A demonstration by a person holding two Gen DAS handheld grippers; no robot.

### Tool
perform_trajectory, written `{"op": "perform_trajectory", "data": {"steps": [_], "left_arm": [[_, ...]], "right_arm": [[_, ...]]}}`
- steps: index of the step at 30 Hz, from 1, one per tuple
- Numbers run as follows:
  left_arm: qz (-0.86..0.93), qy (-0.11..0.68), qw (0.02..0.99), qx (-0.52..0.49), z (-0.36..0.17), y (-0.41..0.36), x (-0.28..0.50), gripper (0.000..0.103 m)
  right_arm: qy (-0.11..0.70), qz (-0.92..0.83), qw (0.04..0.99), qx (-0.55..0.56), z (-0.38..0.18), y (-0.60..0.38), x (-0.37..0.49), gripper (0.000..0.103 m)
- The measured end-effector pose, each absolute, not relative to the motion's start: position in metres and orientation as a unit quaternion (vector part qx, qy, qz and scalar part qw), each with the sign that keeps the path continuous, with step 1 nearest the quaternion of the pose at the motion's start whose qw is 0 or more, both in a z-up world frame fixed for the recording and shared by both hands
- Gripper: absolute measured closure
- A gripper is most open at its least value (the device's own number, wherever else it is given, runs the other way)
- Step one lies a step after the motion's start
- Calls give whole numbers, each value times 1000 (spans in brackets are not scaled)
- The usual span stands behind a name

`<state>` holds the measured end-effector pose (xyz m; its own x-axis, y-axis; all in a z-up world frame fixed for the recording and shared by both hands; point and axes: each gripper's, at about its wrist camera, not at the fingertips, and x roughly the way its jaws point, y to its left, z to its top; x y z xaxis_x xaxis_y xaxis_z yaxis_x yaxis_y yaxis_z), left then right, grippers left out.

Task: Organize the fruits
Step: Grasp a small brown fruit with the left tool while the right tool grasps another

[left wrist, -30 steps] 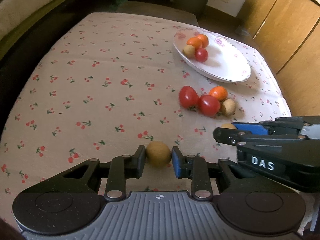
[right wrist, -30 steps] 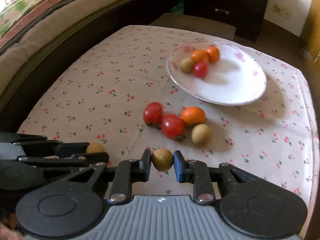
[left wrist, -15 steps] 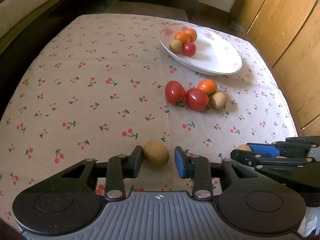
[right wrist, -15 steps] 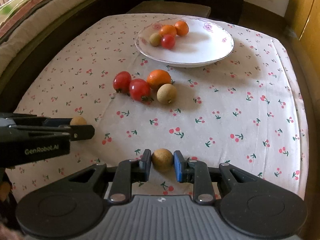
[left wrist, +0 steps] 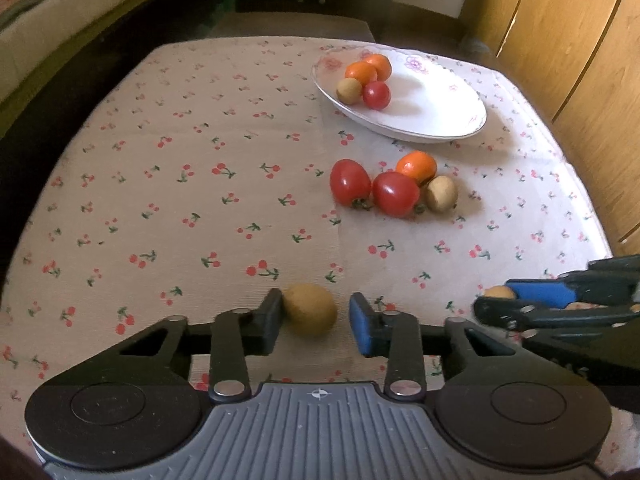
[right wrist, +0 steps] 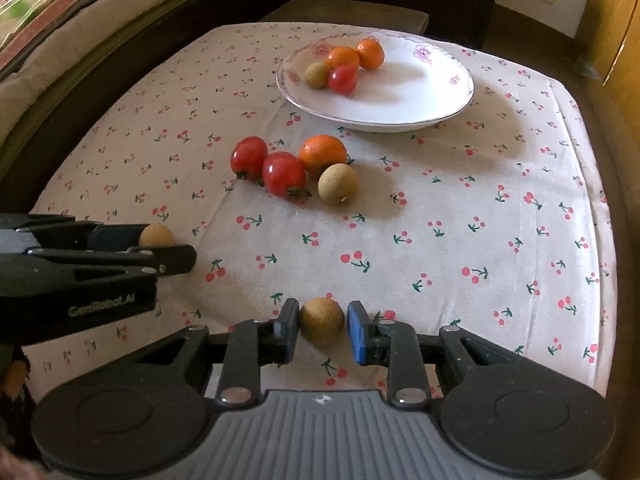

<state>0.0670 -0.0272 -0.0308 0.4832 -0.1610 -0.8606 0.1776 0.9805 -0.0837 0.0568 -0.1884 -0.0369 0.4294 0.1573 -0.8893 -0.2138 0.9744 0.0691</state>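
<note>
We see left gripper with jaws parted, brown fruit between them, touching black pad, gap to blue pad. Right gripper narrower, second brown fruit between pads; we cannot tell if clamped. Both sit near front edge of cherry-print tablecloth. Mid-cloth cluster: two tomatoes, orange, third brown fruit. White plate near far edge holds two oranges, tomato, brown fruit.

My left wrist view: low, close over the tablecloth, facing the plate. My right wrist view: same heading, sharing plate and cloth.
</note>
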Motion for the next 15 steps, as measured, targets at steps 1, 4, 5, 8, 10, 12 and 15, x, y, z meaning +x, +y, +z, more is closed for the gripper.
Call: {"op": "perform_trajectory", "data": {"steps": [1,4,5,8,10,12,15], "left_arm": [[-97,500,861,6,-30,-26,67,64],[-95,509,855,-17,-29,-21,68,66],[-94,511,854,-21,-28,-20,67,66],[-87,509,857,-10,-22,-23,63,67],[-95,507,856,-16,-15,-27,63,67],[-106,497,861,-14,-7,-31,65,67],[-116,488,865,-16,0,-34,75,67]], "right_arm": [[523,108,845,-27,-36,-190,55,77],[523,105,845,-21,-33,-196,53,77],[521,103,847,-20,-30,-198,52,77],[513,100,852,-11,-19,-205,52,77],[506,101,857,-7,-11,-206,53,77],[496,101,863,-1,-4,-207,56,77],[492,97,865,3,-1,-209,65,77]]}}
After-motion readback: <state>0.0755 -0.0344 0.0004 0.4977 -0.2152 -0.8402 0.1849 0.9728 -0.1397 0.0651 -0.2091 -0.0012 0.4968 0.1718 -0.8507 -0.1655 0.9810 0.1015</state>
